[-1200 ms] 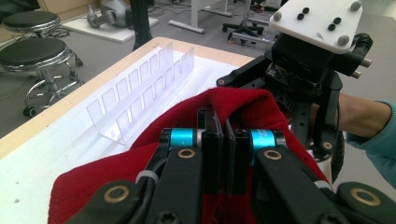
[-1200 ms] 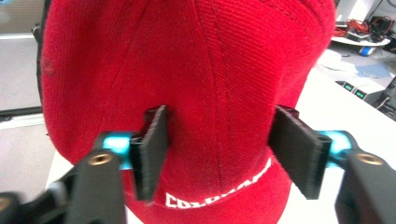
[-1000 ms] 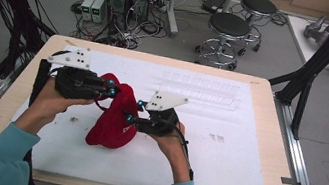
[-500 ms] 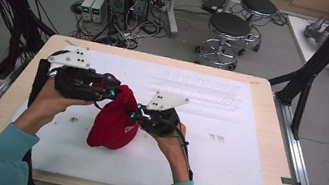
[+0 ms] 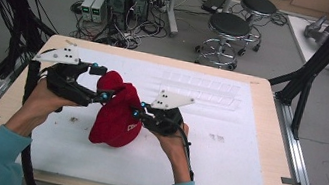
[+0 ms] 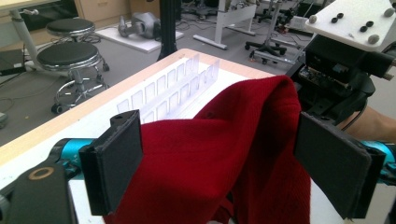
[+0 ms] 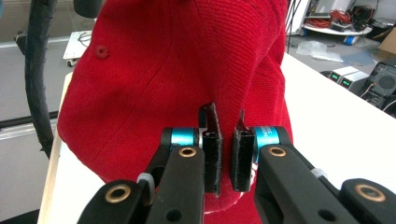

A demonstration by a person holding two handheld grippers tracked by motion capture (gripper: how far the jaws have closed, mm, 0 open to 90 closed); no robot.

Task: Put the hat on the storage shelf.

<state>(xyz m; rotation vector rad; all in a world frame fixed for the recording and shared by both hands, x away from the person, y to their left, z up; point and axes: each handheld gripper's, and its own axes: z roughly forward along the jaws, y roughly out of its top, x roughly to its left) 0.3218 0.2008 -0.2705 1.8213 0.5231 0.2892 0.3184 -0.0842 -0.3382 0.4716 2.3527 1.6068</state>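
- A red cap (image 5: 116, 112) of knitted-looking fabric is held up just above the white sheet (image 5: 223, 153) that covers the desk (image 5: 279, 109), left of its middle and toward the near side.
- The cloth is deep red with a fine ribbed weave; in the right gripper view a small stitched eyelet (image 7: 101, 51) shows on one panel, and in the high view pale lettering sits low on the cap's right side.
- The cap is crumpled, its top bunched into a rounded peak that rises between the two grippers, the rest hanging down toward the sheet.
- The left gripper (image 5: 97, 81) has just been opening its jaws; they now stand wide, one to each side of the red fabric, and the pads (image 6: 116, 156) do not press on it.
- The right gripper (image 5: 138, 109) has its jaws nearly together, pinching a fold of the cap's edge between them.
- A clear plastic rack (image 5: 204, 86) lies on the far part of the sheet, well apart from the cap.
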